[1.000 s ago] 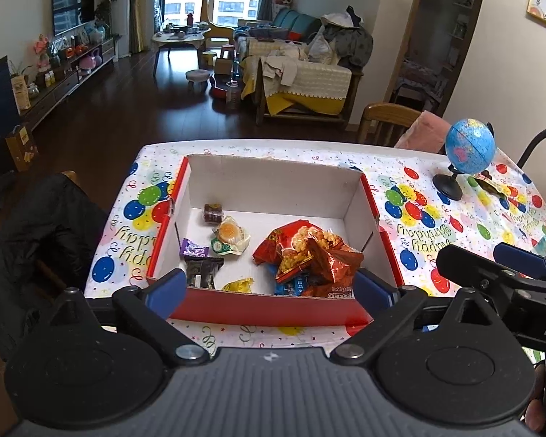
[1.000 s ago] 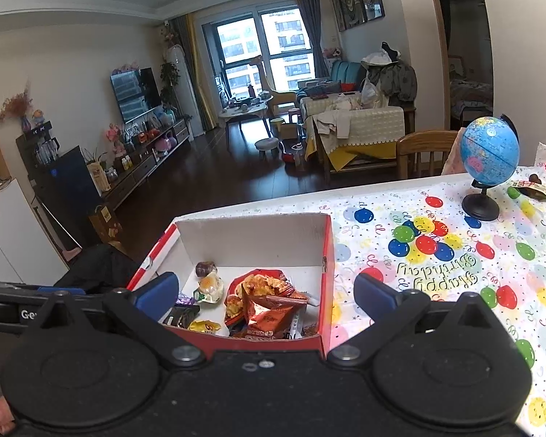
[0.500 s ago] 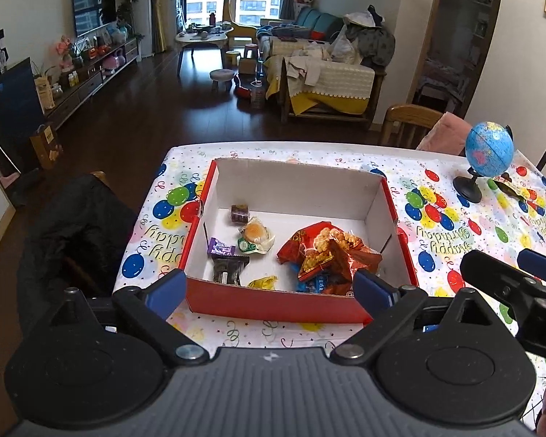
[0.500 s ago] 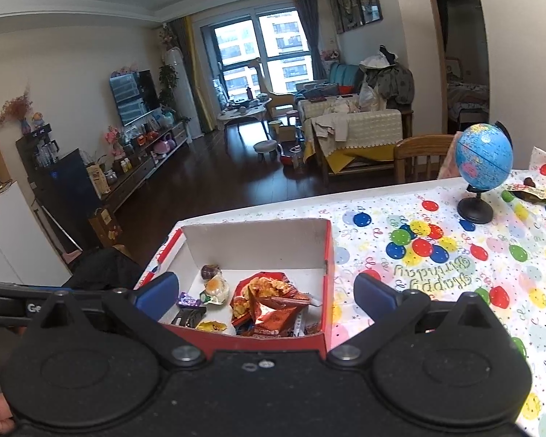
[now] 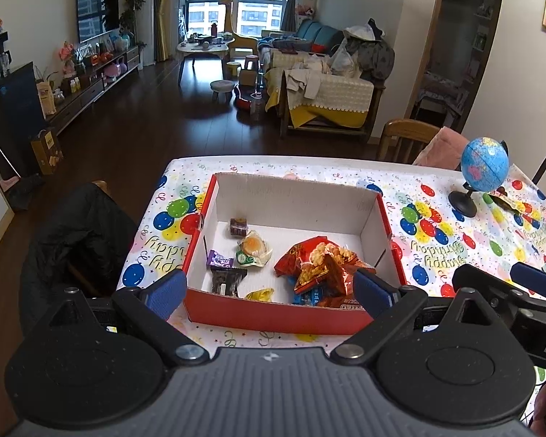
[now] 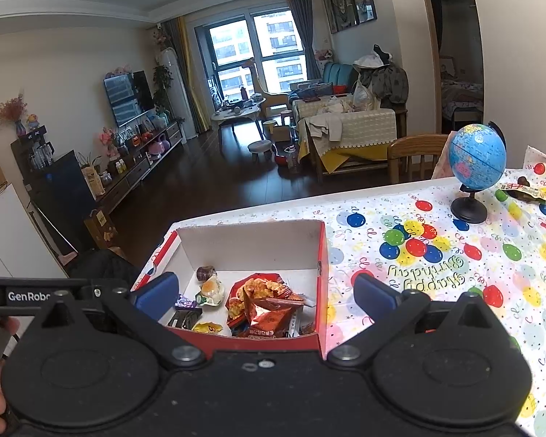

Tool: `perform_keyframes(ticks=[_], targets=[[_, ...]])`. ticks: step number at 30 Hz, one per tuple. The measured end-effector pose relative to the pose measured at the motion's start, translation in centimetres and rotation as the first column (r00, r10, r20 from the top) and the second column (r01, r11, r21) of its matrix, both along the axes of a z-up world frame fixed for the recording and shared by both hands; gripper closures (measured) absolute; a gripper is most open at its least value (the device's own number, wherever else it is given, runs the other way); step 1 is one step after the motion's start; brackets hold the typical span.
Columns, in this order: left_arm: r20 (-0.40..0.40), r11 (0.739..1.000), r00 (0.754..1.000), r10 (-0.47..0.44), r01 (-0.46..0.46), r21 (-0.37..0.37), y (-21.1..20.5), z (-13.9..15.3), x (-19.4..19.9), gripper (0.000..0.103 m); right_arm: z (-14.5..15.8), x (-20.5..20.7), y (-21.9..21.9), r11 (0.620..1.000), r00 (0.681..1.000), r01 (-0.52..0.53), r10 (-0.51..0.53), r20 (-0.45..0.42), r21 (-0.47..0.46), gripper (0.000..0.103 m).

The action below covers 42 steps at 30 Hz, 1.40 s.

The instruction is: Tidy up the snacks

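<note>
Both tools hang back from the red cardboard box [image 5: 273,315] that sits on the surface [image 5: 436,255] under a balloon-print birthday cloth, so this looks like a pause between placements, or the close of the job. The left gripper [image 5: 269,289] has its jaws spread wide with nothing between them; the right gripper [image 6: 265,293] is the same, wide apart and empty.

The box already holds the haul: a crumpled red chip bag [image 5: 318,264] toward its right side, a clear-wrapped yellow pastry [image 5: 253,249] near the middle, a small dark brown wrapped sweet [image 5: 238,226] behind it, a purple candy [image 5: 220,259], a dark packet [image 5: 227,280] and a yellow wrapper [image 5: 260,294] against the near wall.

One brown snack packet [image 6: 524,193] lies loose on the cloth, just beside the blue globe [image 6: 477,156] and well apart from the box. If the sorting is to go on, that packet looks like the next target: the right tool would need to reach past the globe's stand without knocking it, pinch the flat wrapper by an edge, and carry it across to the box
</note>
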<state>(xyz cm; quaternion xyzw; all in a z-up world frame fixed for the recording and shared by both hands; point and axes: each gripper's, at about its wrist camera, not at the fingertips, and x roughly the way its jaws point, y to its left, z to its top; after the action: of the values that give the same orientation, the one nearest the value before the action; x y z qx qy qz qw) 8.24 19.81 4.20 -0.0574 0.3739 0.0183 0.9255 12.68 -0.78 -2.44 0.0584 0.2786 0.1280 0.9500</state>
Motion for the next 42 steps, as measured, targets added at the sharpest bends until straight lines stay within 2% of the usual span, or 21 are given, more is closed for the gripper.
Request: perform_keyframes(ticks=[32,42], targets=[[0.074,0.999,0.997,-0.033,0.035,-0.022,-0.1,1.5,-1.7,0.004,1.0,0.3,0.3,1.000,1.000,0.004,-0.004,0.013,0.002,0.000],[0.070,0.999,0.997,-0.037,0.039,-0.021,-0.2,1.4,-1.7,0.004,0.8,0.2,0.1,1.000,1.000,0.011,-0.011,0.009,0.004,0.000]])
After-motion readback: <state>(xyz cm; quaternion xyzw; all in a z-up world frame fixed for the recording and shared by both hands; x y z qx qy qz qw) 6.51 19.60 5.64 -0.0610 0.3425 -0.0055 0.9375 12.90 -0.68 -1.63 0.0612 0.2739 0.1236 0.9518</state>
